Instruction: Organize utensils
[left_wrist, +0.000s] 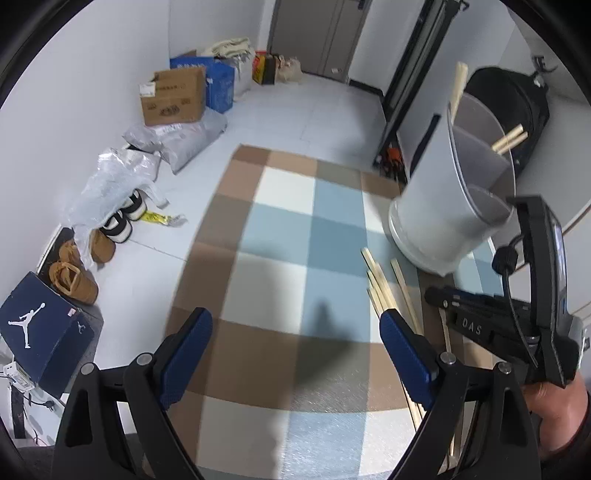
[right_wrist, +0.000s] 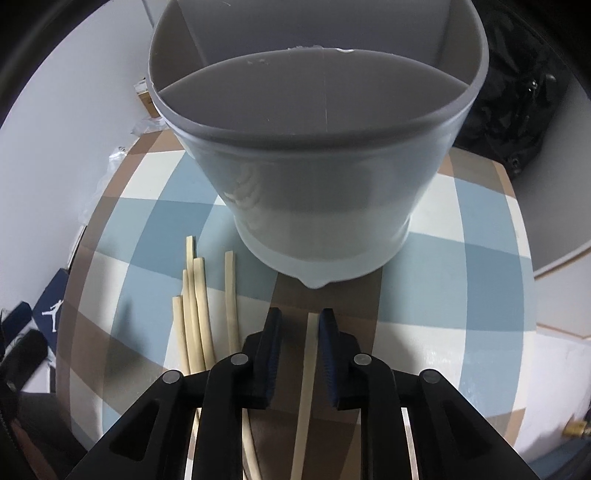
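A grey utensil holder with inner dividers stands on a checked mat; a few chopsticks stand in it. Several loose pale chopsticks lie on the mat in front of it. My right gripper is partly open, its jaws on either side of one chopstick that lies against the right pad; the gap on the left shows it is not clamped. My left gripper is open and empty above the mat, left of the chopsticks. The right gripper's body shows in the left wrist view.
Cardboard boxes, plastic bags, shoes and a navy shoebox line the left wall on the floor. A black backpack sits behind the holder. A door is at the back.
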